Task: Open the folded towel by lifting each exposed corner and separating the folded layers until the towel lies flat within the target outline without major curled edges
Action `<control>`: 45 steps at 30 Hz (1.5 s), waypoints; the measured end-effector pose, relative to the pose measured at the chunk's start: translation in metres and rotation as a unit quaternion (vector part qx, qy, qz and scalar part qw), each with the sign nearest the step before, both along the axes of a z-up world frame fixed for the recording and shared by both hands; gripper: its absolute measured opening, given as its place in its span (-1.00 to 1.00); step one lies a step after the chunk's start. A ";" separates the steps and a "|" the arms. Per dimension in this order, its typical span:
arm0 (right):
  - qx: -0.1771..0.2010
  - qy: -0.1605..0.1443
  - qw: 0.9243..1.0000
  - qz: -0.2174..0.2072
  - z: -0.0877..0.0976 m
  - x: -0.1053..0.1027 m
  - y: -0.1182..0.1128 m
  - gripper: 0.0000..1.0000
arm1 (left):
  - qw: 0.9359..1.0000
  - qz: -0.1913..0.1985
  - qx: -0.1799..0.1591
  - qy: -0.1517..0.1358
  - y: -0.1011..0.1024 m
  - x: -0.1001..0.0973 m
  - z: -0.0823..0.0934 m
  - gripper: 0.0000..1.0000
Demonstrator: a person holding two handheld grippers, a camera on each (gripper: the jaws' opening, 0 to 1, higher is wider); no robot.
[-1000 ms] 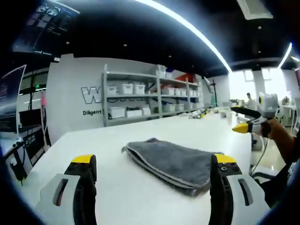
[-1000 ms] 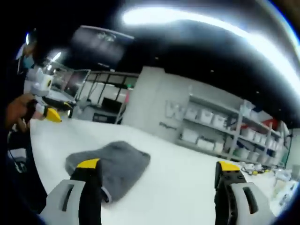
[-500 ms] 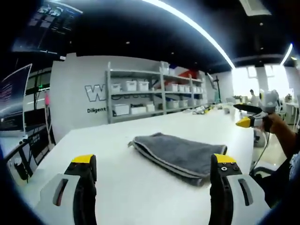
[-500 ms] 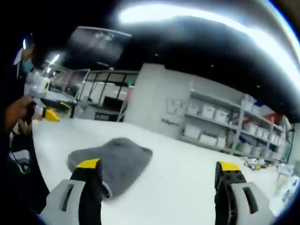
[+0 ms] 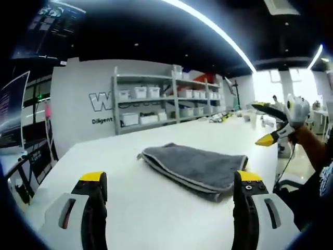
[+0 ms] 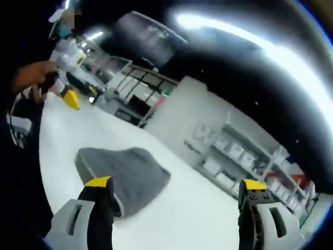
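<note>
My left gripper (image 5: 169,183) has its fingers spread wide on nothing, and my right gripper (image 6: 170,190) likewise. The folded grey terry towel (image 5: 195,167) lies ahead of both, apart from the fingers, its long axis slanting across the white counter (image 5: 130,208). I judge the left nearer. Beyond stand grey shelves with white bins (image 5: 156,104).

Each tool has two light grey jaws with black inner faces and yellow tips; the left tool (image 5: 169,182) shows a small screw near its right tip. The right tool (image 6: 174,190) looks the same. Behind the right tool (image 5: 270,138), seen from the left gripper view, trails a thin cable beside a dark short sleeve (image 5: 325,177).
</note>
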State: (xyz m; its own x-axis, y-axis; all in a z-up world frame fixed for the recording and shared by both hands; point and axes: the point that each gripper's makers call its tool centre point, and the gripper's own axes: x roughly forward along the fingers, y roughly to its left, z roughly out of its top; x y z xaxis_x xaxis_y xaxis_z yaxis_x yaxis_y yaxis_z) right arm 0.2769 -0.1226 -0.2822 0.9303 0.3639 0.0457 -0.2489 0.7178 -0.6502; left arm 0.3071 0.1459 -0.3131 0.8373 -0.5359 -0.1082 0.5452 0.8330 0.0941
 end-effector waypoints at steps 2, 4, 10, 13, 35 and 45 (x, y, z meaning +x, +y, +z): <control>-0.028 -0.012 0.999 0.011 0.001 0.000 0.010 1.00 | 1.000 0.006 0.005 -0.001 0.002 0.001 -0.001 1.00; -0.055 -0.026 0.998 0.027 0.003 -0.002 0.024 1.00 | 1.000 0.006 0.006 0.000 0.002 0.001 -0.002 1.00; -0.121 -0.049 0.990 0.049 -0.002 -0.003 0.053 1.00 | 1.000 0.005 0.003 0.000 0.002 0.000 -0.002 1.00; -0.141 -0.057 0.986 0.066 -0.007 -0.006 0.068 1.00 | 1.000 0.005 0.004 0.001 0.003 0.000 -0.002 1.00; -0.227 -0.092 0.962 0.119 -0.042 -0.008 0.122 1.00 | 1.000 0.018 -0.002 -0.009 0.008 0.000 0.002 1.00; -0.250 -0.100 0.955 0.122 -0.053 -0.002 0.134 1.00 | 1.000 0.018 -0.005 -0.001 0.009 0.000 0.000 1.00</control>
